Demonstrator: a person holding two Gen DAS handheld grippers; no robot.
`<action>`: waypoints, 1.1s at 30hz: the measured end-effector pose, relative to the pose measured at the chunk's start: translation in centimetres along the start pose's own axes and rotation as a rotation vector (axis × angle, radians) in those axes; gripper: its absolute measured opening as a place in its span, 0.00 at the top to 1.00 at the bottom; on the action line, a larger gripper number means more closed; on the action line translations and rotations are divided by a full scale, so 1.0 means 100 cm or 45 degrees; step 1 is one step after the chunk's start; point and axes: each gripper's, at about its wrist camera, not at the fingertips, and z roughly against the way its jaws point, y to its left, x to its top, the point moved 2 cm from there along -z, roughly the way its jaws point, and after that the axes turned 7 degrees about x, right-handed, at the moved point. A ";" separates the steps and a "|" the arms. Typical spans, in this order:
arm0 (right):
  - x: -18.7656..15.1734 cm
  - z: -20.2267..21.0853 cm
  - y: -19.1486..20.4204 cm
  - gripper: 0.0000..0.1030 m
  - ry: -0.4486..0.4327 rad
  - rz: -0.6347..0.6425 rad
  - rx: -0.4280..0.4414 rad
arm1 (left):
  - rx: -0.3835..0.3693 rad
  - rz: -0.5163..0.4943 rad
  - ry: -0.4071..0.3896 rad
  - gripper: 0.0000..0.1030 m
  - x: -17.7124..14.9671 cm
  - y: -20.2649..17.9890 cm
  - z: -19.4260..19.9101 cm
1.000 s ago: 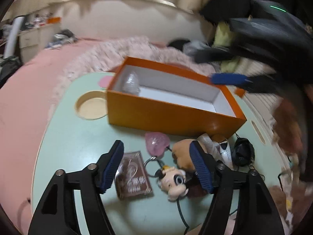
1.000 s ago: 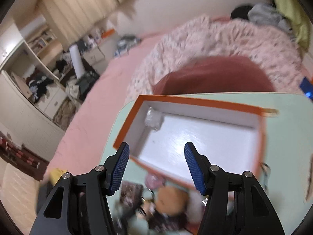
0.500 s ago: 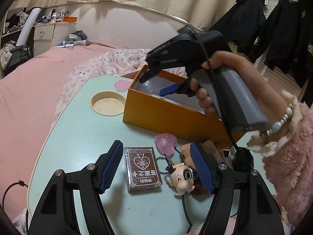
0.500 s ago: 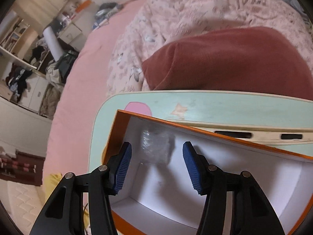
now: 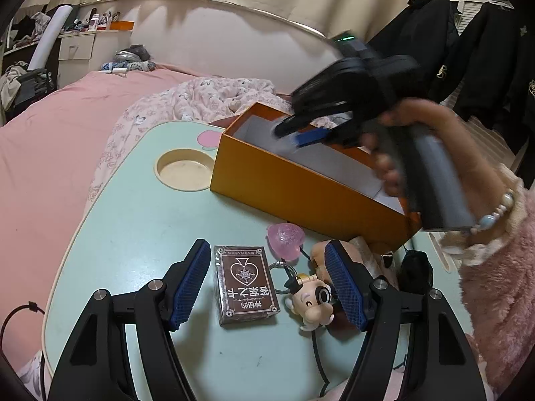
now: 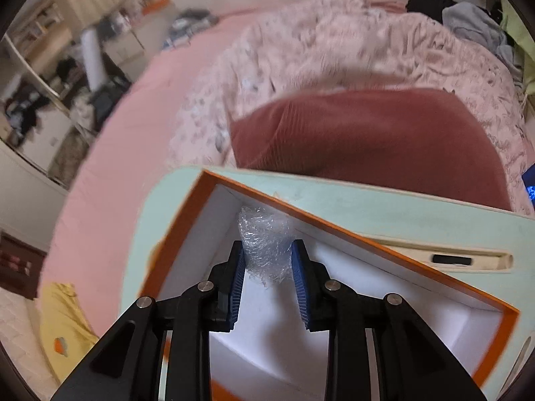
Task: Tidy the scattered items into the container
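An orange box (image 5: 294, 187) with a white inside stands on the mint table (image 5: 133, 220). My left gripper (image 5: 267, 280) is open low over the table, around a brown card deck (image 5: 245, 284) and a cartoon keychain figure (image 5: 312, 300). A pink heart (image 5: 286, 239) and a brown plush (image 5: 321, 254) lie just beyond. My right gripper (image 6: 267, 257) reaches into the box (image 6: 384, 244) at its far corner, its pads closed on a wad of clear bubble wrap (image 6: 264, 244). It also shows blurred in the left wrist view (image 5: 301, 133).
A round cup recess (image 5: 185, 168) sits left of the box. A black cable bundle (image 5: 414, 267) lies at the right of the table. A pink bed (image 5: 67, 127) and a dark red cushion (image 6: 367, 133) lie beyond the table.
My right gripper went down into the box's far corner and closed on the bubble wrap. My left gripper stayed open over the card deck and keychain.
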 end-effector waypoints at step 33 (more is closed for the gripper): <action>-0.192 0.154 -0.062 0.44 -0.452 -0.093 0.223 | 0.000 0.057 -0.023 0.31 0.025 0.011 -0.002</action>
